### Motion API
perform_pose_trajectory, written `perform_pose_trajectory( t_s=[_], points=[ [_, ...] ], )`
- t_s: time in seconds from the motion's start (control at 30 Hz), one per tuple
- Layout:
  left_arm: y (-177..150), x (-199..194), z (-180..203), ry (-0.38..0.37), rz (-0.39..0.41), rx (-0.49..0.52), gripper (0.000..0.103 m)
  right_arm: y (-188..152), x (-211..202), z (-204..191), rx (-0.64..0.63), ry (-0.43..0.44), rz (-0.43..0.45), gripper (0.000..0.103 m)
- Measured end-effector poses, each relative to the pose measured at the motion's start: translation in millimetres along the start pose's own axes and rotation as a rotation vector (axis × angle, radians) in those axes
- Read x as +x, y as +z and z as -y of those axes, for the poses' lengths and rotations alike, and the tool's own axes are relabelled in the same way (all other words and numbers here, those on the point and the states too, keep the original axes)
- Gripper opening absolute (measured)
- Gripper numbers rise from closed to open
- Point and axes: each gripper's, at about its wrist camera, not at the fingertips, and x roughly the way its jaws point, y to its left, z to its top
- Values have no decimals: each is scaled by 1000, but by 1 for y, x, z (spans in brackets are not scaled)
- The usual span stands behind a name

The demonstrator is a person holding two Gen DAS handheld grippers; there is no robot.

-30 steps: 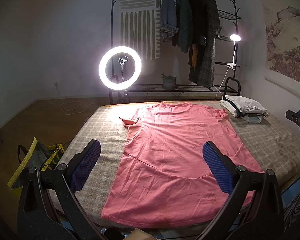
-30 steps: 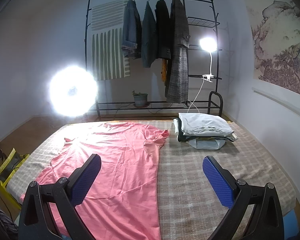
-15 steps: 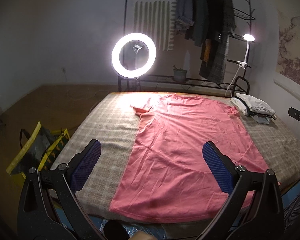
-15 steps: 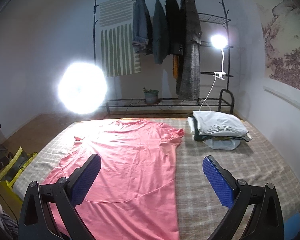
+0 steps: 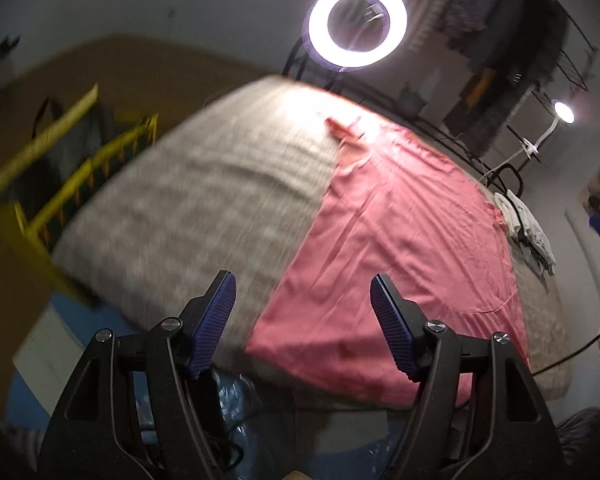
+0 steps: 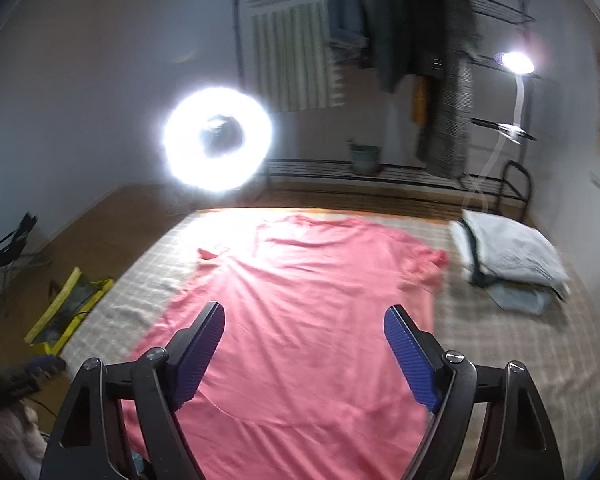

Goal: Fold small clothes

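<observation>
Tongs, left and right, closing yet empty above flat pink shirt.

Dim room; ring light glares, clip lamp flares; left view motion-blurred; fisheye edges dark.

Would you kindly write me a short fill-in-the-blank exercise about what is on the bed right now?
1. The T-shirt spread flat on the bed is ____ in colour.
2. The stack of folded clothes lies on the shirt's ____ side in the right wrist view.
3. The lit ring light stands ____ the bed's far end.

Missing words: pink; right; beyond
</observation>
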Motion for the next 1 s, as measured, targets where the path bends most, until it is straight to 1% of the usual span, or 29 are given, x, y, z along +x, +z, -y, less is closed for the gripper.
perform_pose_trajectory(
  t_s=[0.13,0.2,0.23,0.3,0.37,0.43,0.6,0.8,0.83,0.87,0.9,0.97,1.0],
  points=[
    [-14,16,-10,42,-56,-24,71,28,28,-25,-26,73,-10,84],
    [-19,28,-15,53,-94,-40,67,38,44,-38,-47,90,-17,84],
    [-20,33,-16,59,-111,-42,63,43,52,-44,-59,97,-23,84],
    [-23,44,-18,80,-139,-42,62,53,76,-59,-80,118,-49,83],
    [-24,51,-21,80,-157,-53,62,63,103,-72,-81,154,-89,79],
    [-25,58,-21,71,-177,-61,62,73,127,-82,-69,188,-121,79],
    [-28,74,-17,64,-227,-64,62,95,183,-103,-57,226,-182,78],
    [-28,79,-16,77,-217,-45,61,113,254,-129,-48,238,-258,77],
    [-28,79,-15,87,-213,-36,56,115,264,-133,-42,239,-267,77],
    [-29,80,-13,105,-209,-14,47,117,279,-138,-30,239,-281,77],
    [-29,81,-11,112,-209,-3,42,117,290,-140,-19,239,-292,77],
    [-28,83,-8,97,-215,16,14,118,313,-148,9,242,-321,77],
    [-28,84,-6,70,-227,23,8,118,326,-152,16,240,-334,77]
  ],
)
